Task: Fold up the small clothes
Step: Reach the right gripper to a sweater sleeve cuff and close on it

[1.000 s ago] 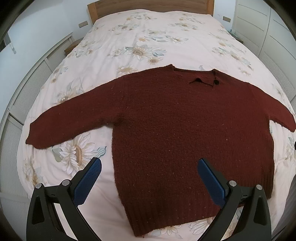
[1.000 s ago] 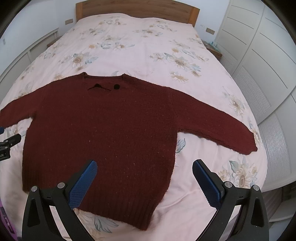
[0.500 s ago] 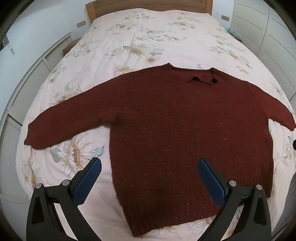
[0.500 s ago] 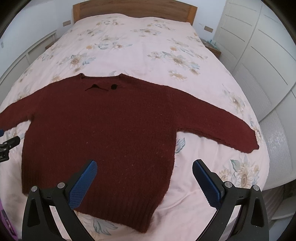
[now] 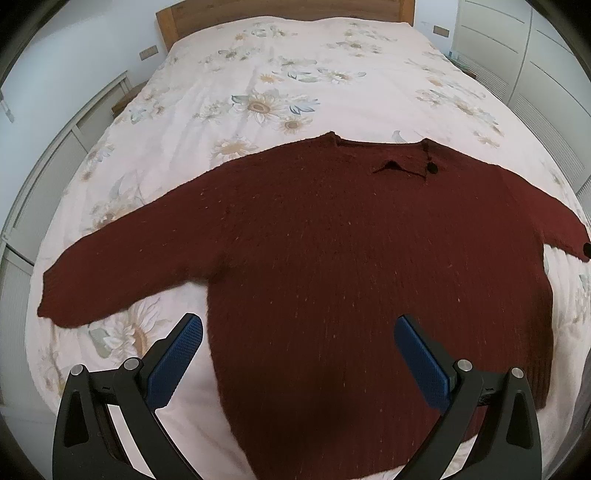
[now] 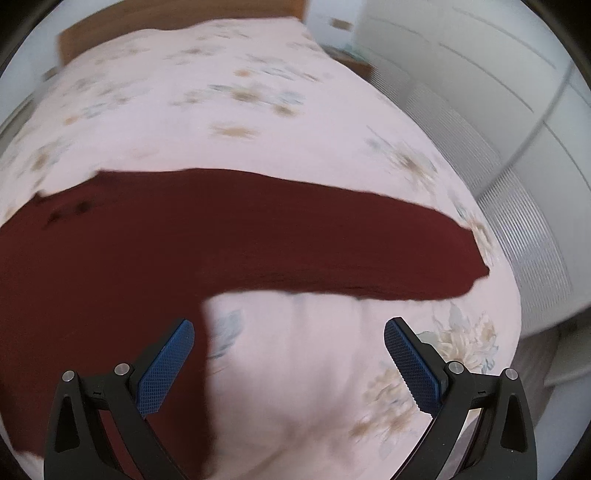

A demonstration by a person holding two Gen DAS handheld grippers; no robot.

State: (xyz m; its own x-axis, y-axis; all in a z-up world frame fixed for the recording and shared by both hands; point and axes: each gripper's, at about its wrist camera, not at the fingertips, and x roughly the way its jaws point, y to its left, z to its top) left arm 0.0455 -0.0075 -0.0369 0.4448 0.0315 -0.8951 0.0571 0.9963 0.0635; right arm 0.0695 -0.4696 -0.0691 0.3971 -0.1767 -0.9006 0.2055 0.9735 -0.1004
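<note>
In the left wrist view, the left gripper (image 5: 298, 328) is seen nearest, its blue pads (image 5: 421, 363) spread wide apart with nothing held between them. Below and between the fingers, the lower body of the sweater (image 5: 351, 258) is spread flat on the bed (image 5: 295, 74). The left pad is placed over bare quilt just beside the sweater's side edge, while the right pad is set over the knit. Whether the pads touch the fabric cannot be told.

In the right wrist view, which is blurred, the right gripper (image 6: 289, 334) is likewise held wide open and empty. Its left pad (image 6: 166, 365) is seen at the sweater's (image 6: 110, 277) side edge, and its right pad over the floral quilt (image 6: 295, 387).

Farther out, one sleeve (image 5: 122, 266) is laid outward toward the left edge of the bed, and the other sleeve (image 6: 351, 254) is stretched toward the right edge. Beyond the body, the neckline (image 5: 384, 147) is seen with a dark button (image 5: 432, 168) beside it.

At the far end, a wooden headboard (image 5: 280, 9) is seen, and white wardrobe doors (image 6: 498, 92) are seen at the right.
</note>
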